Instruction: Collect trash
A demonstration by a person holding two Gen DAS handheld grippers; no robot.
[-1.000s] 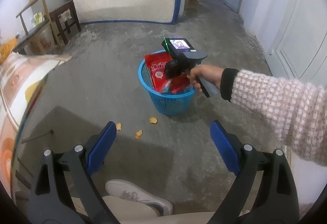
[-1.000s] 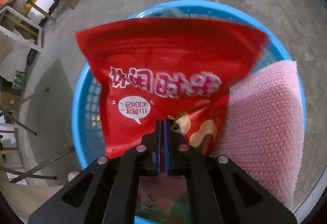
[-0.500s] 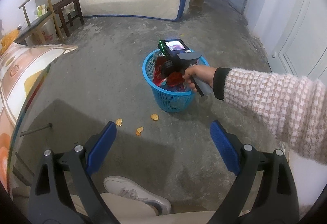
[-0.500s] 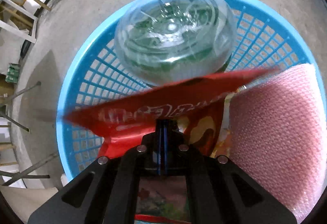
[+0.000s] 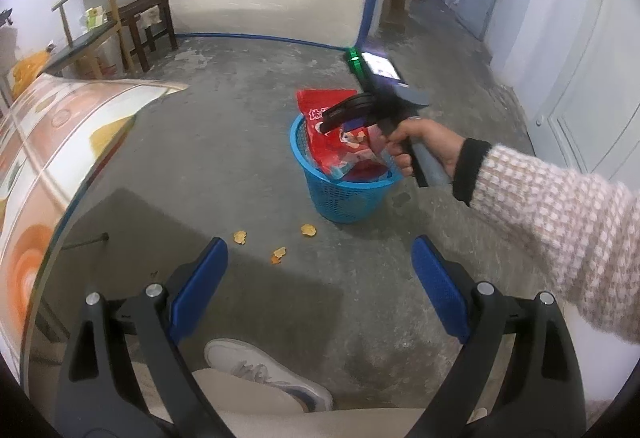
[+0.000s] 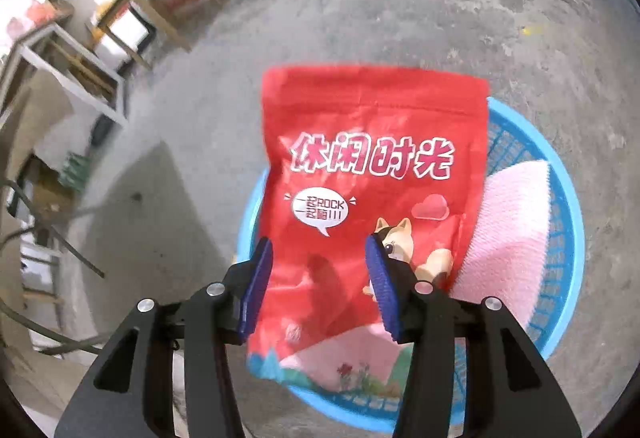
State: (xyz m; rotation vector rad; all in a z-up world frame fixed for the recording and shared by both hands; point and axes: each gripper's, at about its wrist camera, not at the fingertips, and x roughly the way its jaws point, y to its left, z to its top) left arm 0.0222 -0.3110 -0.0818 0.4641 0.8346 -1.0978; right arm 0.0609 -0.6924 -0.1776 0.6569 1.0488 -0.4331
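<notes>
The right gripper (image 6: 318,278) has its jaws spread above the blue basket (image 6: 560,238), gripping nothing; the red snack bag (image 6: 372,166) stands half in that basket beside a pink sheet (image 6: 516,234). The left gripper (image 5: 320,290) hangs wide apart near three orange scraps (image 5: 308,230).

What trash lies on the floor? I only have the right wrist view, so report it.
Observer: Three orange scraps lie on the concrete in front of the blue basket, all outside it.
Operator: Give me the left gripper's state.
Observer: The left gripper is open and empty, above the floor just short of the scraps.
Operator: Tell me how the red bag sits from the side.
Observer: The red bag stands in the basket, its top poking above the rim.
</notes>
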